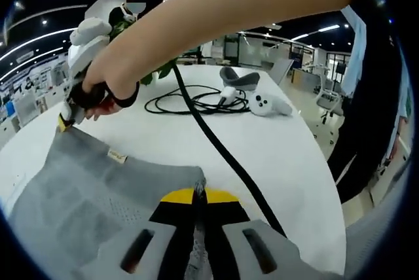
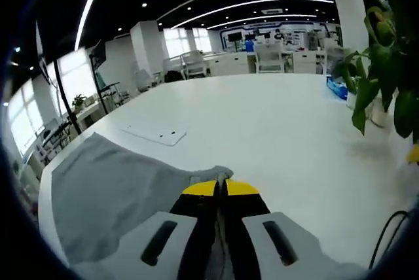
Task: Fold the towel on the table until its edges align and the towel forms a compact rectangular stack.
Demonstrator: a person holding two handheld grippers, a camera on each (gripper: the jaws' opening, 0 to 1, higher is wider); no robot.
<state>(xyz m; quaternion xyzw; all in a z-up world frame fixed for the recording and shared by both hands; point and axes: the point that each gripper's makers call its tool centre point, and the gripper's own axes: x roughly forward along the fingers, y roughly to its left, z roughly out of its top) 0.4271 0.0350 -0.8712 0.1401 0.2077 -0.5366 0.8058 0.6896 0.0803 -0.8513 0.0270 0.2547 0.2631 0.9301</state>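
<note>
A grey towel (image 1: pixel 85 201) lies spread on the white table (image 1: pixel 275 156), with a small tag (image 1: pixel 116 156) near its far edge. My left gripper (image 1: pixel 200 195) is shut on the towel's near corner, yellow tips together over the cloth. My right gripper (image 1: pixel 63 122), held in a person's hand, pinches the far left corner. In the right gripper view, that gripper (image 2: pixel 220 187) is shut on a bunched corner of the towel (image 2: pixel 118 195), which spreads away to the left over the table (image 2: pixel 275 123).
A thick black cable (image 1: pixel 222 149) crosses the table from the hand toward the bottom right. A coiled cable (image 1: pixel 196 102), a white controller (image 1: pixel 268 104) and a grey object (image 1: pixel 239 78) lie beyond. A flat white plate (image 2: pixel 154 133) and a leafy plant (image 2: pixel 380 77) stand nearby.
</note>
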